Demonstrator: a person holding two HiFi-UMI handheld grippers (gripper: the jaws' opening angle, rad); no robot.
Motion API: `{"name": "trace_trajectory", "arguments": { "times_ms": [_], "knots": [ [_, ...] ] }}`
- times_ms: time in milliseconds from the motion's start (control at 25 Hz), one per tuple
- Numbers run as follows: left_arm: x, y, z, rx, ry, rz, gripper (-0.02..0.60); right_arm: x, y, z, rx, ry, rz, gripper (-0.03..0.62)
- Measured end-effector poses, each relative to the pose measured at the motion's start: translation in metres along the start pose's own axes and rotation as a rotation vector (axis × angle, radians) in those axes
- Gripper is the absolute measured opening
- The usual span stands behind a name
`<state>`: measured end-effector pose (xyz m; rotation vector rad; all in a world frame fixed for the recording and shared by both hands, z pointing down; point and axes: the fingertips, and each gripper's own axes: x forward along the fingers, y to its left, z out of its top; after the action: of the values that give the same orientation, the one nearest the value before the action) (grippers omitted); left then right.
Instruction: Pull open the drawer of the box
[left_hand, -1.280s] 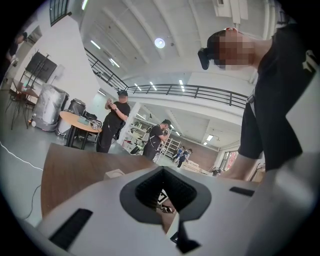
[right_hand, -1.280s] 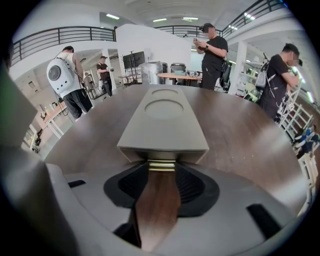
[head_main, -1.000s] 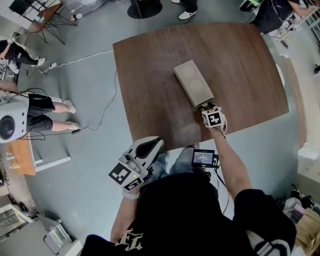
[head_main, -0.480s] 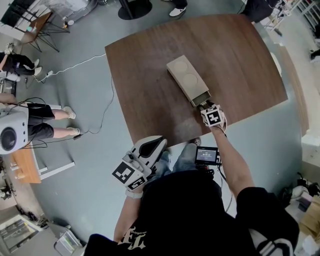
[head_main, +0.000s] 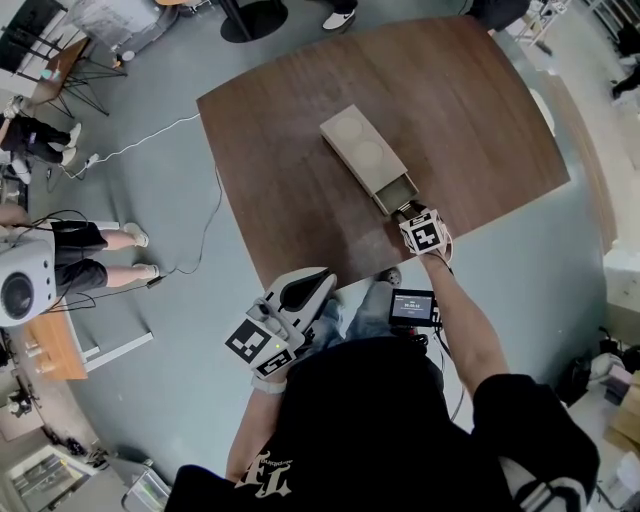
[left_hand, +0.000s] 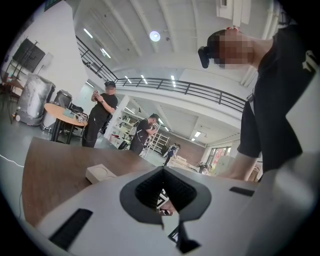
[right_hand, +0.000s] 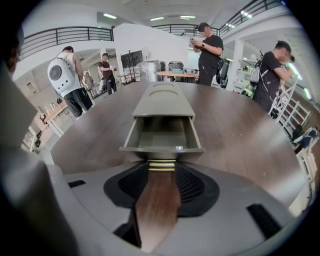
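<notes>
A tan box (head_main: 360, 155) lies on the brown table (head_main: 480, 120). Its drawer (head_main: 397, 192) stands pulled out toward the near table edge. In the right gripper view the drawer (right_hand: 161, 135) is empty, and its brass handle (right_hand: 161, 165) sits between the jaw tips. My right gripper (head_main: 408, 212) is shut on that handle, just off the box's near end. My left gripper (head_main: 305, 290) hangs off the table by the person's left side, shut and holding nothing. In the left gripper view the box (left_hand: 101, 173) shows far off beyond the left gripper (left_hand: 163, 172).
The near table edge (head_main: 330, 285) runs just below the right gripper. A small screen (head_main: 412, 306) is fixed at the person's waist. A cable (head_main: 205, 220) trails over the floor at left, and several people stand around the room.
The drawer has slid farther out of the box toward the near edge, with my right gripper on its handle. The left gripper has stayed by the person's side.
</notes>
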<state>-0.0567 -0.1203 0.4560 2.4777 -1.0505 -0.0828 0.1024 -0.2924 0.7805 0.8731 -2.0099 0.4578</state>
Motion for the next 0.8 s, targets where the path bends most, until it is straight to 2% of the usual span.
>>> {"name": "trace_trajectory", "arguments": {
  "times_ms": [800],
  "knots": [
    [0.003,-0.009,-0.001,0.0,0.029,-0.065,0.006,-0.014,0.004,-0.026,0.026,0.037,-0.005,0.156]
  ]
}}
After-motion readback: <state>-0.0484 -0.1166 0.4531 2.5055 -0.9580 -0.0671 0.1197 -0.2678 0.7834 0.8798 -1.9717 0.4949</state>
